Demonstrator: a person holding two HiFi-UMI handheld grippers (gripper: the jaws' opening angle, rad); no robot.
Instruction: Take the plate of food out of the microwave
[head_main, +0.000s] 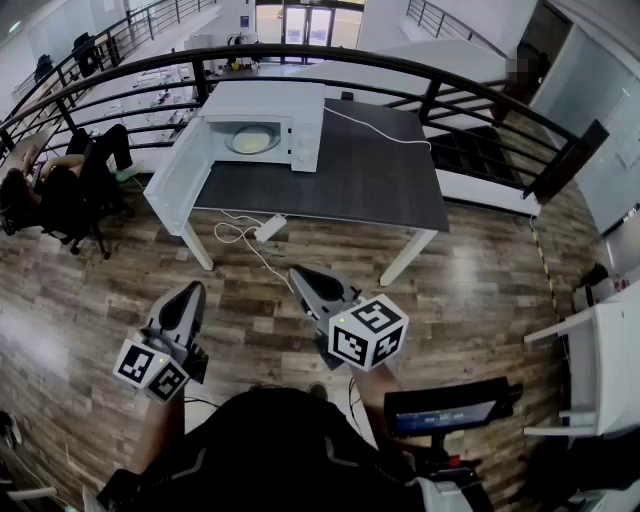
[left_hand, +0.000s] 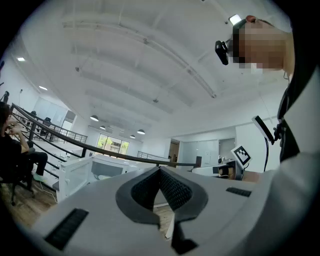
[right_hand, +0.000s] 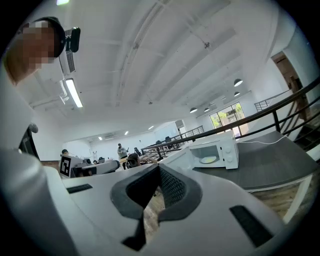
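A white microwave (head_main: 262, 125) stands on the far left of a dark table (head_main: 385, 170), its door (head_main: 176, 178) swung wide to the left. Inside lies a pale plate of food (head_main: 252, 139), also seen as a small plate (right_hand: 208, 160) in the right gripper view. My left gripper (head_main: 189, 298) and right gripper (head_main: 303, 276) hang low over the wood floor, well short of the table. Both are shut with nothing between the jaws. In the left gripper view the microwave (left_hand: 107, 169) shows small beyond the closed tips (left_hand: 160, 169).
A black curved railing (head_main: 330, 60) runs behind the table. A white cable and plug (head_main: 262, 232) trail from the table to the floor. People sit at the left (head_main: 60, 180). A white stand (head_main: 600, 370) is at the right.
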